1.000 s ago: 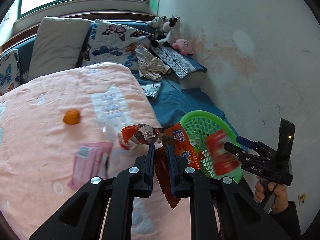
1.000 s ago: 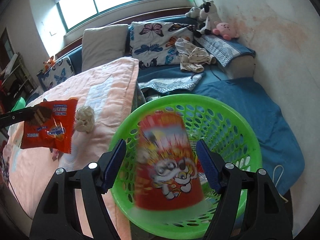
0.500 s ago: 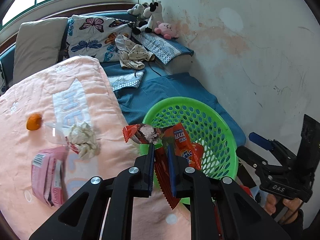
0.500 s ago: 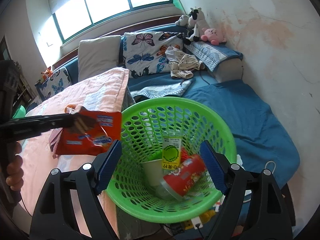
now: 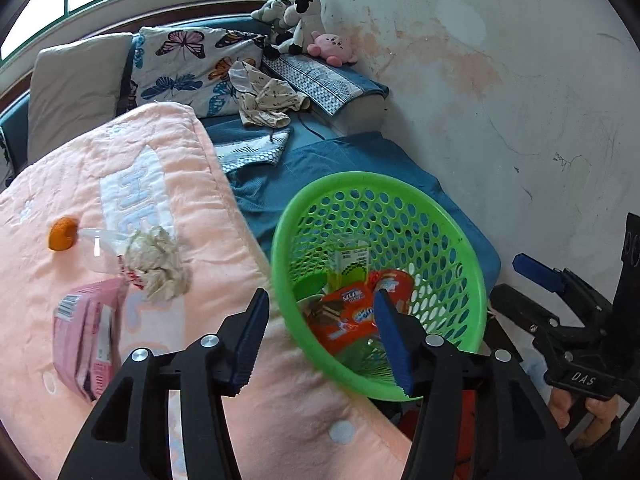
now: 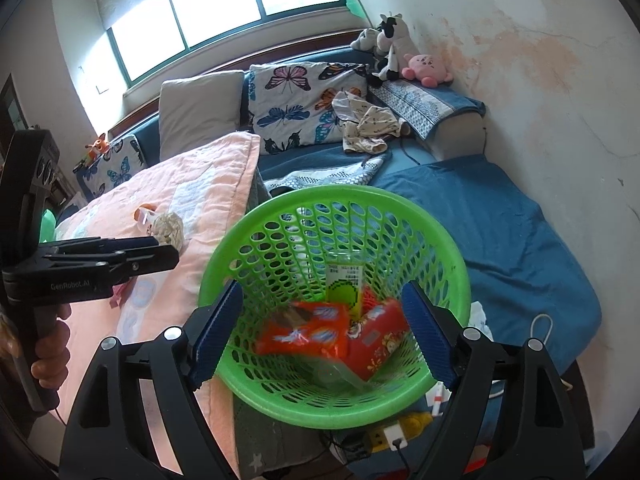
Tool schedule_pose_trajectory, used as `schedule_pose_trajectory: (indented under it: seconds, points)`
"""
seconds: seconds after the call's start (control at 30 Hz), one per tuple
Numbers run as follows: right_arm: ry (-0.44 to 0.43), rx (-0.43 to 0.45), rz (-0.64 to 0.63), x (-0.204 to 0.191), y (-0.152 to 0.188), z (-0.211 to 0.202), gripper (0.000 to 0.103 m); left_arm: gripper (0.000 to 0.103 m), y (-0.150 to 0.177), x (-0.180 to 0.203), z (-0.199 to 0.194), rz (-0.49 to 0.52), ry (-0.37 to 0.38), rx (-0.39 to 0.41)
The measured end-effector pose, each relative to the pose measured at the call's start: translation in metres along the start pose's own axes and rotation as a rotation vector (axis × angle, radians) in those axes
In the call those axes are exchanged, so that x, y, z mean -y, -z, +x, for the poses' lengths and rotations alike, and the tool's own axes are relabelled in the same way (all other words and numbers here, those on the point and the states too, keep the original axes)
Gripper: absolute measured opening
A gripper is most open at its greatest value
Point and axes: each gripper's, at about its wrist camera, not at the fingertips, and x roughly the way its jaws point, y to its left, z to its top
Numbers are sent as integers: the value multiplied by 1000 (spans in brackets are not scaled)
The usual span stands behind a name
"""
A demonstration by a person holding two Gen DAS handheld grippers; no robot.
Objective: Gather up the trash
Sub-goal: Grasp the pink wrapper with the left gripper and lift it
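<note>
A green mesh basket (image 5: 448, 216) (image 6: 440, 240) stands beside the bed. In it lie an orange snack wrapper (image 5: 344, 316) (image 6: 304, 332), a red cup (image 6: 380, 344) and a green-and-white carton (image 6: 344, 280). My left gripper (image 5: 320, 344) is open and empty over the basket's near rim; it also shows in the right wrist view (image 6: 160, 252). My right gripper (image 6: 320, 336) is open and empty above the basket; it also shows in the left wrist view (image 5: 536, 276). On the pink blanket (image 5: 168, 184) lie a crumpled tissue (image 5: 156, 264), a pink packet (image 5: 88, 340), a clear plastic cup (image 5: 100, 248) and an orange peel (image 5: 62, 234).
Pillows (image 5: 188, 64), a crumpled garment (image 5: 268, 100) and plush toys (image 5: 304, 20) lie at the bed's head. A stained wall (image 5: 500, 100) runs along the right. A power strip (image 6: 396, 432) and cables lie on the floor under the basket.
My left gripper has opened and dropped the orange wrapper into the basket. The red cup that my right gripper released earlier has settled in the basket.
</note>
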Motion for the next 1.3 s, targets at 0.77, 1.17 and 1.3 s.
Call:
schedule_pose_trajectory:
  seconds: [0.77, 1.17, 1.3]
  points:
    - [-90, -8, -107, -71, -17, 21, 83, 82, 39, -153, -33, -132, -336, 20]
    - [-121, -53, -166, -103, -21, 50, 83, 89, 52, -178, 6, -146, -363, -63]
    - [-132, -69, -191, -116, -23, 62, 83, 80, 55, -185, 11, -161, -353, -73]
